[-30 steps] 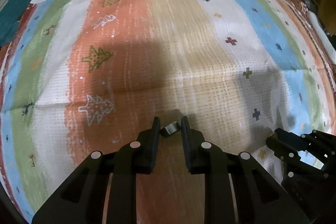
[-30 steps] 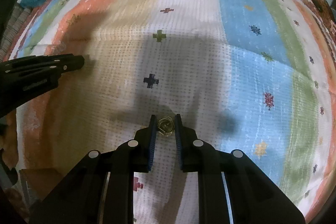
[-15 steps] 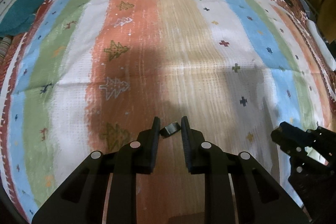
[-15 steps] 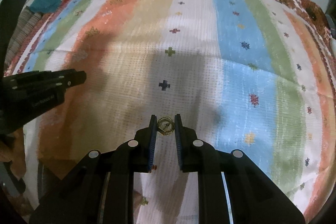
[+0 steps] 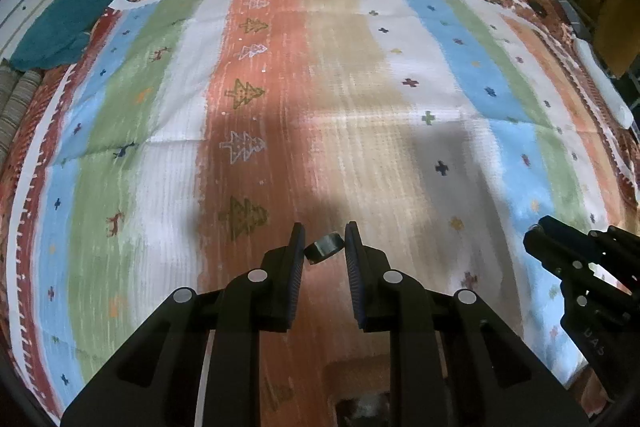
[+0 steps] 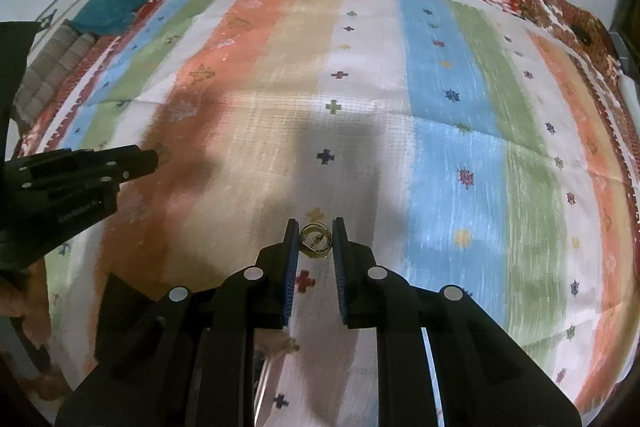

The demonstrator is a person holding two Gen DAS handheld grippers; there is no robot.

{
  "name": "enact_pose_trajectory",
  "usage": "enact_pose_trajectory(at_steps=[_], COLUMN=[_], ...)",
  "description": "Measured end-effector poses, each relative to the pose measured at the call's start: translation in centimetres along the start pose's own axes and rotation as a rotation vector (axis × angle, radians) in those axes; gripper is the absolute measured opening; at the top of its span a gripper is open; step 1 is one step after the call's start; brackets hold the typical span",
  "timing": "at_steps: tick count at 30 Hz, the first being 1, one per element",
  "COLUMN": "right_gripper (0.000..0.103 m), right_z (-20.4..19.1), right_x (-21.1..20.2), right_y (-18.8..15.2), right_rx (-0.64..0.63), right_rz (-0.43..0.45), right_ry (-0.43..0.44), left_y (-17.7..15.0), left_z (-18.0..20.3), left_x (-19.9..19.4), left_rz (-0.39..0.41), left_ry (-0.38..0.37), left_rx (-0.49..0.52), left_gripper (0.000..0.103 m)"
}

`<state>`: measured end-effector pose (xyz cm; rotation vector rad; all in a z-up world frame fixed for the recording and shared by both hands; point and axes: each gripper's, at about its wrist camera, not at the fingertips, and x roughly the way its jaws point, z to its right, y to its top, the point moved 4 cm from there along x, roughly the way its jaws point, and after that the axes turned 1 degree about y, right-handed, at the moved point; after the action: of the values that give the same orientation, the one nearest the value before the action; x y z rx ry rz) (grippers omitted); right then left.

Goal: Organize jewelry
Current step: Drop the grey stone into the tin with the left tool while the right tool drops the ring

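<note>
Both grippers are up in the air, side by side and well apart. The left gripper (image 5: 324, 242) has its fingers pinched in on a small dark ring (image 5: 324, 247), which sits tilted between the tips. The right gripper (image 6: 315, 237) is clamped on a gold ring (image 6: 315, 241) right at its fingertips. From each wrist camera the other gripper shows at the frame edge, pointing forward.

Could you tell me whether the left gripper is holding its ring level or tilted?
Tilted. The dark ring sits pinched between the left gripper's fingertips with its right side raised.
</note>
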<state>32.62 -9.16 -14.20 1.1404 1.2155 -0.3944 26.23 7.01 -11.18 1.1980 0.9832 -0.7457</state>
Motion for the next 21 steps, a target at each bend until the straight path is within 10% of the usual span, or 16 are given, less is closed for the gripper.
enact_pose_trajectory(at_steps=[21], right_gripper=[0.018], right_z=[-1.9], right_x=[-2.7], right_y=[-2.4], right_rx=[-0.05], right_rz=[0.041], right_ry=[0.004], left_y=[-3.5], left_z=[1.5], left_x=[-4.8], left_rz=[0.065], left_ry=[-0.029], left_rx=[0.012], left_gripper=[0.02])
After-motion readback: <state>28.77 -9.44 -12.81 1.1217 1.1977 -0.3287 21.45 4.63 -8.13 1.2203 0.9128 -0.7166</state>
